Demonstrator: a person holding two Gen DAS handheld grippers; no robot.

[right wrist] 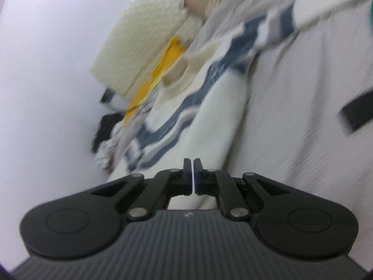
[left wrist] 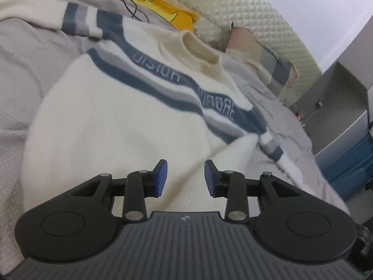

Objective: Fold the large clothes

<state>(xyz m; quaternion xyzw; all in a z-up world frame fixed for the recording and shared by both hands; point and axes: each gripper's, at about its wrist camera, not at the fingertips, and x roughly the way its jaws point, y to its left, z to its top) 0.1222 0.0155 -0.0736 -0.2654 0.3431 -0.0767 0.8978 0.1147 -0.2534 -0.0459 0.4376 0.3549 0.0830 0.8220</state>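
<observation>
A cream sweater (left wrist: 112,121) with blue and grey chest stripes and a beige collar lies spread on a grey bedsheet (left wrist: 28,74). My left gripper (left wrist: 185,178) is open and empty, hovering over the sweater's lower body near the hem. One sleeve lies folded in beside the right fingertip. In the right wrist view the same sweater (right wrist: 209,121) appears blurred. My right gripper (right wrist: 193,175) has its jaws closed together over the sweater's lower edge; a thin pale line shows between the pads, and I cannot tell whether cloth is pinched.
A yellow garment (left wrist: 149,4) and a black cable lie at the bed's head by the quilted cream headboard (left wrist: 268,23). A patterned pillow (left wrist: 263,58) lies right of the collar. A grey cabinet (left wrist: 338,107) stands beside the bed. A dark strap (right wrist: 356,112) lies on the sheet.
</observation>
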